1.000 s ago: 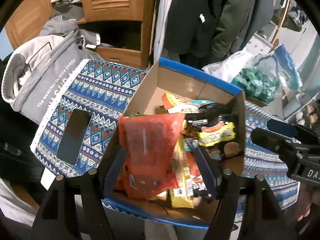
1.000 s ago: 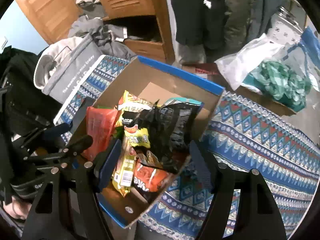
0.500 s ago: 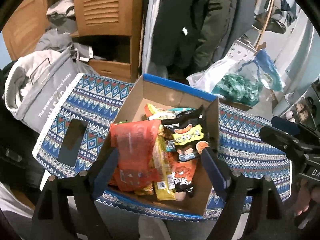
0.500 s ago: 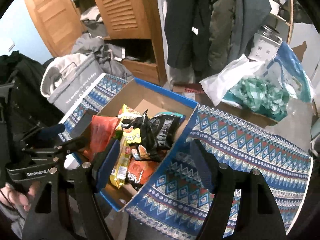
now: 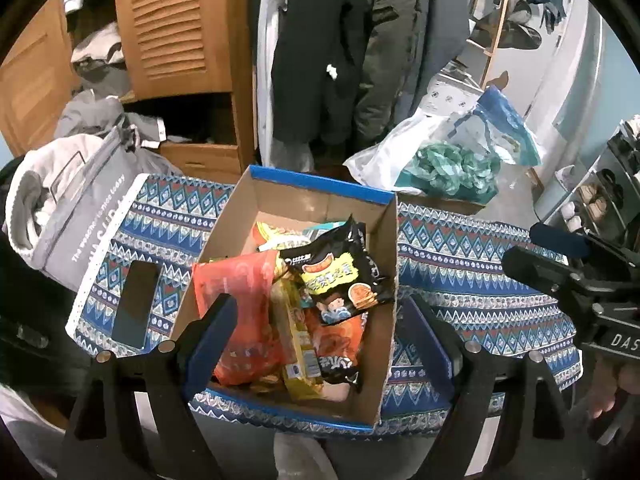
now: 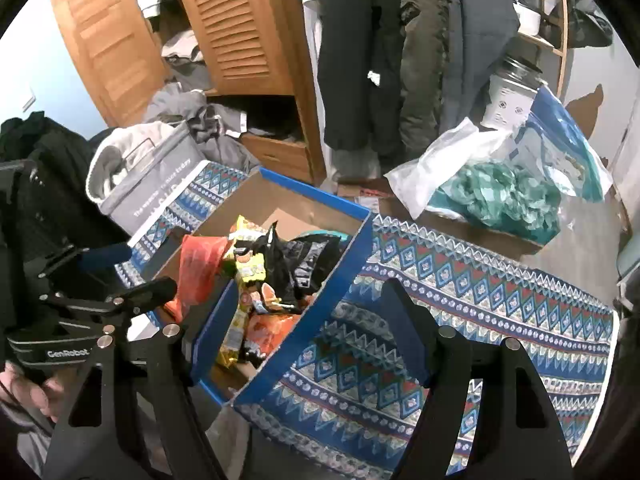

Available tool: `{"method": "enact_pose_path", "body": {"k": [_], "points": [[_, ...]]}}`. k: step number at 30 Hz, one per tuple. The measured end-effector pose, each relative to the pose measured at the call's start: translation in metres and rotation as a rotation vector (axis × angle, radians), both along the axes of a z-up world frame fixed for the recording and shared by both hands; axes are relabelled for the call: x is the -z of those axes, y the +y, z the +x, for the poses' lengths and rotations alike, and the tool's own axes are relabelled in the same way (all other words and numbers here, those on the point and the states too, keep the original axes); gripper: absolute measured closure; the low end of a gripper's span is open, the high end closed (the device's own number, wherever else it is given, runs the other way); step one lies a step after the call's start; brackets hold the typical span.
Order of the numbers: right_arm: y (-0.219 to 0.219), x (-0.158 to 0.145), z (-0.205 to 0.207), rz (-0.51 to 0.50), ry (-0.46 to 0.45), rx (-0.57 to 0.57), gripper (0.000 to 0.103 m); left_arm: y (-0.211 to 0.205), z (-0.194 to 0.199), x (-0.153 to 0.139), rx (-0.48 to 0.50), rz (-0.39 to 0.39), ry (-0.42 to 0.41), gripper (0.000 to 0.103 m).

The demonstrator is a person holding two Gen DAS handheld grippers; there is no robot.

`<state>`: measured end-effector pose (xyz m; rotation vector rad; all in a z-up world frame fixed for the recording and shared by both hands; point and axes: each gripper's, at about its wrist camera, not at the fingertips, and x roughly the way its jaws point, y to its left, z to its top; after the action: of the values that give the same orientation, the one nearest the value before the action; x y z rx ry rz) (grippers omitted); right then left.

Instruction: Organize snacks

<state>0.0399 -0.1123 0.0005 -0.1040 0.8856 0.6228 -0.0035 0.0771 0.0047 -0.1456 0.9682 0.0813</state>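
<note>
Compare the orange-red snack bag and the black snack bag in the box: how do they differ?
The orange-red snack bag is plain and translucent; the black snack bag carries a yellow label and cartoon print. The orange-red one lies at the box's left side, the black one on top toward the right. Both sit inside the cardboard box.

Both wrist cameras look steeply down along their own tongs from above the near edge of the table [image 5: 472, 264]. The left view sits squarely over the snack box [image 5: 312, 184]; the right view stands further right, seeing the box [image 6: 344, 272] obliquely. Both share the wardrobe [image 5: 172, 24] behind.
</note>
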Motion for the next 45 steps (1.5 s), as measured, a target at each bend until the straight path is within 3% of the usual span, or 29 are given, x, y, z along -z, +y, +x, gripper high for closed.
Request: {"method": "enact_pose_path", "body": {"k": [45], "points": [[-0.015,0.005,0.002,0.013,0.015,0.023,0.029,-0.005,0.0,-0.004,-0.026,0.05,0.012,0.017]]}}
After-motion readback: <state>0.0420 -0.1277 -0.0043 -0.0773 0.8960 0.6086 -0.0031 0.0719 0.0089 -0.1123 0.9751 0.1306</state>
